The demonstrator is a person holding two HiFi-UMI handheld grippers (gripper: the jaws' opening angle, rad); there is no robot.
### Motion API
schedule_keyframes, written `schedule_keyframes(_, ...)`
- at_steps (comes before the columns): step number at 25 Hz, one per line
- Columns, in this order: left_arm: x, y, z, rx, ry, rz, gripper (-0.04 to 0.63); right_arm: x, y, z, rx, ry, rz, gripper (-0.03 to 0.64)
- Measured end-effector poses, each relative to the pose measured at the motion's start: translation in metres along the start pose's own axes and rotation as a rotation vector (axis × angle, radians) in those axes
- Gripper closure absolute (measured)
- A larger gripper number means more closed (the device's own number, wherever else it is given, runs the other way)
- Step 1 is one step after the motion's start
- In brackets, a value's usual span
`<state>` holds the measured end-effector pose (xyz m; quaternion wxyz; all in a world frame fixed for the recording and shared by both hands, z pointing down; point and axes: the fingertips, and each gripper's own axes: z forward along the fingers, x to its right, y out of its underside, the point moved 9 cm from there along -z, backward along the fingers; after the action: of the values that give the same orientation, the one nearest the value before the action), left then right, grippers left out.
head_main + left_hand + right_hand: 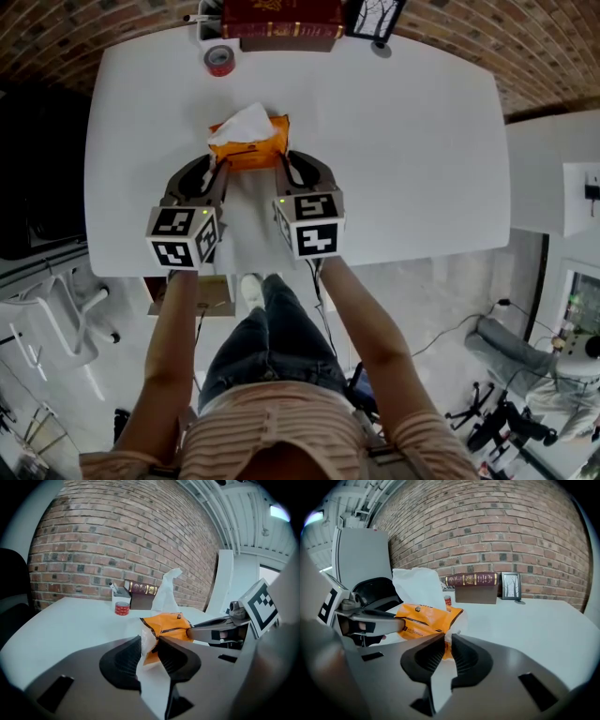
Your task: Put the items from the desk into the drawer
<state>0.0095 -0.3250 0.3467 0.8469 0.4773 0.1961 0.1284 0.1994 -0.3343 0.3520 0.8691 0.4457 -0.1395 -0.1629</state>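
An orange tissue pack [251, 148], laid crosswise on the worktop [422, 141] on the near side of the red tape roll [219, 60], is pinched at its left end by the left hand-held gripper [150, 641] and at its right end by the right hand-held gripper [446, 641]

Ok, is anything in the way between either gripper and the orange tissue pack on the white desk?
Nothing visible. The left gripper and right gripper are each already shut on a near corner of the orange plastic tissue pack. The red tape roll lies farther back, apart from it.
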Motion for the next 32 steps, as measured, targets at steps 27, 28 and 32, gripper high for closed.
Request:
schedule_keyframes(27, -0.003, 0.004, -0.157, 0.161, -0.045, 0.051, 0.489, -0.121, -0.003, -0.096, 0.186, -0.029, -0.074, 0.574)
schedule_keyframes(28, -0.003, 0.007, -0.165, 0.161, -0.046, 0.055, 0.491, -0.126, 0.000, -0.100, 0.187, -0.026, -0.077, 0.572)
schedule_keyframes(32, 0.004, 0.021, -0.190, 0.156, -0.047, 0.057, 0.491, -0.145, 0.015, -0.121, 0.192, -0.021, -0.071, 0.574)
